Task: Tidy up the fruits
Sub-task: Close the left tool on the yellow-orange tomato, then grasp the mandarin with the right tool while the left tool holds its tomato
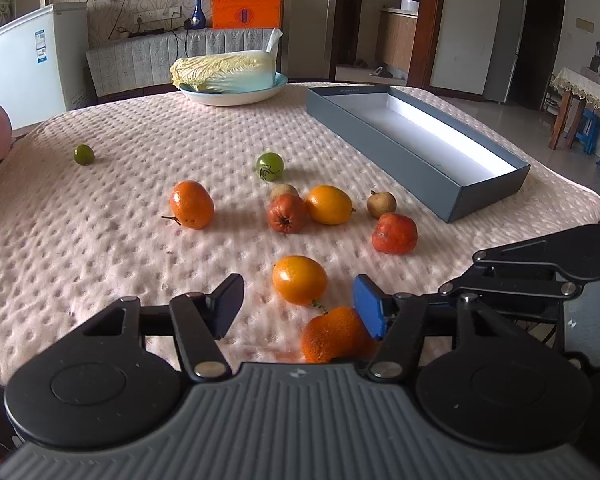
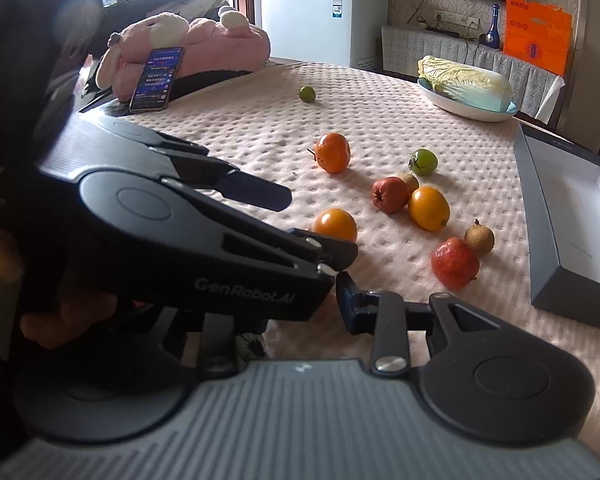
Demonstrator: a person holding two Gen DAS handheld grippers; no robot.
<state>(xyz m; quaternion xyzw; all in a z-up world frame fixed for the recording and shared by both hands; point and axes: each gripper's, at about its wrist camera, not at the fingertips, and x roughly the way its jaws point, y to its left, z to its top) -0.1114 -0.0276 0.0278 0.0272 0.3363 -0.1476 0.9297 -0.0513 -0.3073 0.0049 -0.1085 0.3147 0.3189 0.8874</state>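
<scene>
left hand-held gripper (image 1: 298,308) straddles orange fruit (image 1: 332,336).

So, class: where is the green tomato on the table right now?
In the left wrist view the green tomato sits mid-table, just behind the small brown fruit and left of the grey box.

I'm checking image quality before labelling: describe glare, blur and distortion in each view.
Left wrist: fisheye bends the table edge; glare whitens the box floor; the mandarin between the open left gripper fingers is soft. Right wrist: the left gripper blocks much of the frame; blown-out window, blurred hand.
</scene>
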